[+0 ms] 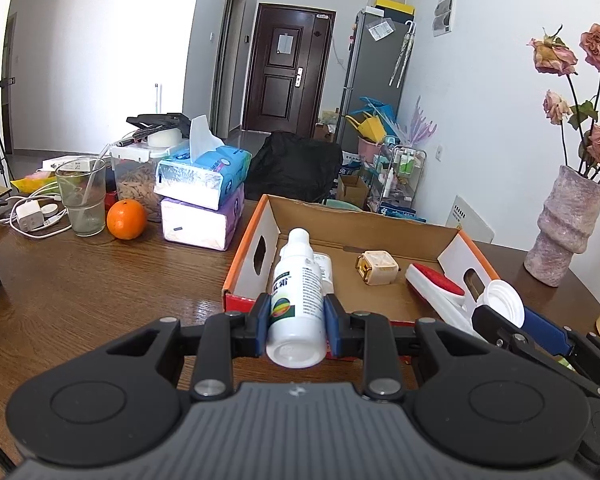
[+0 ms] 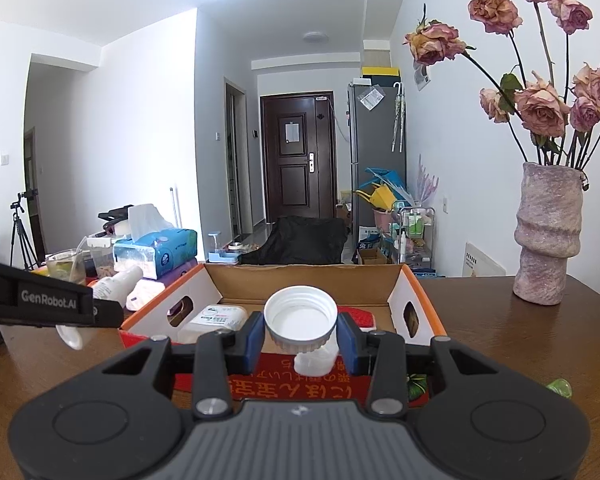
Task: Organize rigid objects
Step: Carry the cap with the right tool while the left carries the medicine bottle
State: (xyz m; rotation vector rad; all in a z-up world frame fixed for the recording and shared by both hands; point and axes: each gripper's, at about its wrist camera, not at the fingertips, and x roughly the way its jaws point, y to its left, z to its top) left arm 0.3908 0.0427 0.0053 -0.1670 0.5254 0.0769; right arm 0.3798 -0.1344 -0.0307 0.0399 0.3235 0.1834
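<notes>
Left gripper (image 1: 297, 322) clamps bottle (image 1: 298, 300) beside box (image 1: 256, 228), tissue packs (image 1: 202, 200) beyond.

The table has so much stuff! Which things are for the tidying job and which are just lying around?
For the job: white bottle, white cap, cardboard box, red brush, beige cube.

Just lying about: orange, glass, tissue packs, vase.

Glossy plastic bottle (image 1: 297, 300), matt cardboard box (image 1: 364, 232), polished wood table (image 1: 100, 280)
</notes>
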